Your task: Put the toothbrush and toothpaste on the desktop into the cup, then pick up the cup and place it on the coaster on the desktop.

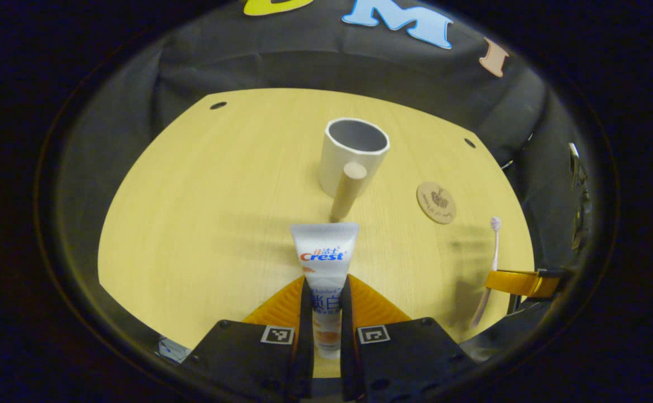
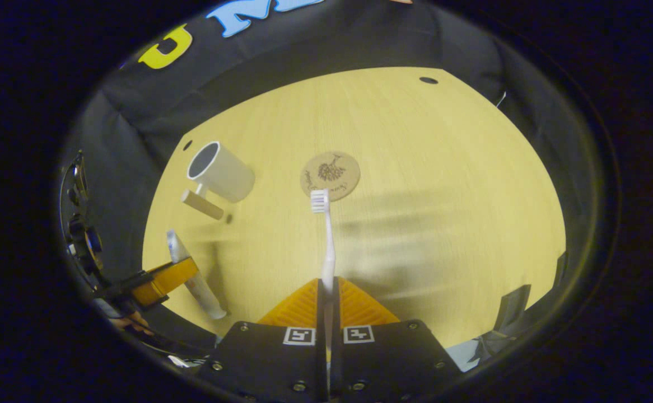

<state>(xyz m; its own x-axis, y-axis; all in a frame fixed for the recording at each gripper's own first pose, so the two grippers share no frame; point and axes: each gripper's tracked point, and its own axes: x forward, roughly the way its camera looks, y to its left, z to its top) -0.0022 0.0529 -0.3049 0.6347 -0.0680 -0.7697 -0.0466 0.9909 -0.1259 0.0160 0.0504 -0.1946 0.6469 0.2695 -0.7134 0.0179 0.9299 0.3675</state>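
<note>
Left gripper (image 1: 326,313) clamps the toothpaste (image 1: 325,263), right gripper (image 2: 326,302) clamps the toothbrush (image 2: 326,246); the cup (image 1: 353,154) at twelve o'clock is empty, coaster (image 1: 436,202) bare.

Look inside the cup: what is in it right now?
The cup shows a bare grey inner wall; its bottom is hidden by the rim. The toothpaste is clamped in the left tool, the toothbrush in the right tool.

We see a pale wooden desk (image 1: 203,212); on it stand a white cup (image 1: 353,154) with a wooden handle and a round wooden coaster (image 1: 436,202), apart.
</note>
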